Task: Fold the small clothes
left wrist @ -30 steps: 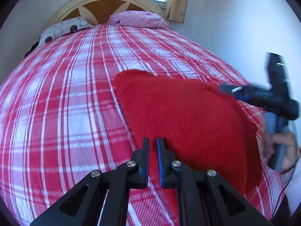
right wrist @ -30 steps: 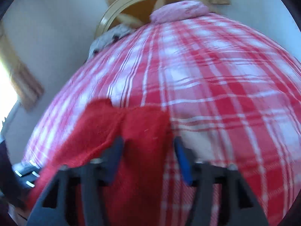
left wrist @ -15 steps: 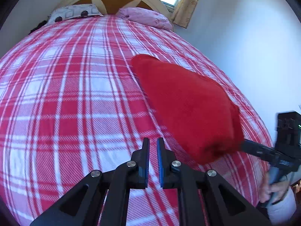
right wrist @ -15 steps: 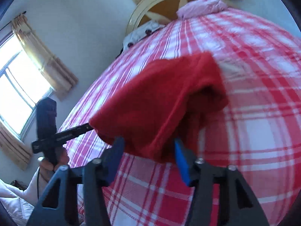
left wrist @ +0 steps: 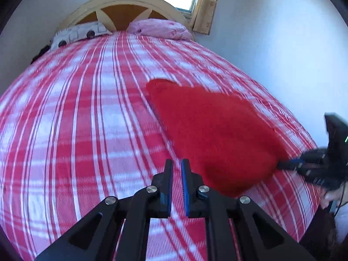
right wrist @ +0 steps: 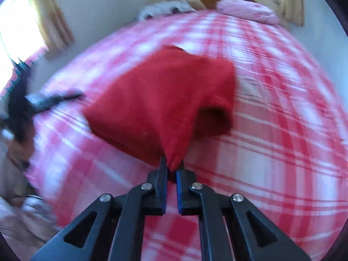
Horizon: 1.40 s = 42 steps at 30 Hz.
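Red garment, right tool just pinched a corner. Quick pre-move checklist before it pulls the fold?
1. Right tool shut on a corner of the red garment: ok.
2. Left tool shut, holding nothing, beside the garment: ok.
3. Garment on the plaid bedspread, nothing on top: ok.
4. One layer or two in the pinch: cannot tell.
5. Garment flat: not ok, one edge bunched.
6. Pillows far from the fold path: ok.

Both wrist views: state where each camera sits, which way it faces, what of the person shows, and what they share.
Left wrist: on the left tongs, facing down the plaid bed toward the headboard; shut, empty; the right tongs and a hand show at the right edge.
Right wrist: on the right tongs, same heading; shut on the red garment.
Shared: garment, bed, pink pillow.
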Motion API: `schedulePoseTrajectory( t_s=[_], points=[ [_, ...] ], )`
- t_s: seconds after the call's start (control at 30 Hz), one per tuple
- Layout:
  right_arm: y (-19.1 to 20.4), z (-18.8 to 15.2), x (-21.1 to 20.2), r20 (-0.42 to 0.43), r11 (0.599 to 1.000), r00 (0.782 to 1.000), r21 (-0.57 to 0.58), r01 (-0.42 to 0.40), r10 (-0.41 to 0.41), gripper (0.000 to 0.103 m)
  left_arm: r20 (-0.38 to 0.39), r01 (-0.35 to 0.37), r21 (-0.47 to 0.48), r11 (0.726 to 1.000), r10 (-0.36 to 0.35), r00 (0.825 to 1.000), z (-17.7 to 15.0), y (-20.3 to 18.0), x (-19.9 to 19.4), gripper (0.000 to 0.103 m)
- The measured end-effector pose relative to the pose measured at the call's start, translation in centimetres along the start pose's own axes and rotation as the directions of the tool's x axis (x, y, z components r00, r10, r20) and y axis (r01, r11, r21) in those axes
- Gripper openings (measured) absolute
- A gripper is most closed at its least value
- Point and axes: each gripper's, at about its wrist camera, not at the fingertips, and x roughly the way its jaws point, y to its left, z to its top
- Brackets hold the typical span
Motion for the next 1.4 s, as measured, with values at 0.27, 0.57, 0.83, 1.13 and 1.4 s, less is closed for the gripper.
schedulePoseTrajectory(
  t_s=[0.27, 0.57, 0.83, 1.13, 1.4],
  points=[
    [-0.7, -0.7, 1.6, 0.023, 0.998, 1.000, 0.062, -0.005, 0.003, 0.011, -0.059, 0.121, 0.072, 0.990, -0.117, 0.991, -0.4, -4.4, 1.8, 0.008],
    [-1.9, -0.6, -0.4, 0.140, 0.978, 0.985, 0.169, -0.123, 0.100, 0.012, -0.153, 0.117, 0.158, 0.980, -0.093, 0.984, -6.0, -5.7, 1.9, 0.008],
    [-2.5, 0.2, -0.6, 0.184, 0.961, 0.975, 0.223, -0.162, 0.122, 0.012, -0.073, 0.089, -0.024, 0.996, -0.090, 0.993, -4.6, -4.8, 3.6, 0.008],
    [-2.7, 0.2, -0.2, 0.279, 0.893, 0.923, 0.291, -0.343, 0.264, 0.074, 0.068, 0.067, -0.074, 0.995, -0.062, 0.996, -3.1, -4.1, 0.8, 0.008],
    [0.1, 1.6, 2.9, 0.165, 0.936, 0.960, 0.234, -0.262, 0.228, 0.015, -0.015, 0.030, -0.067, 0.997, -0.031, 0.999, -4.7, -4.4, 4.0, 0.008]
  ],
)
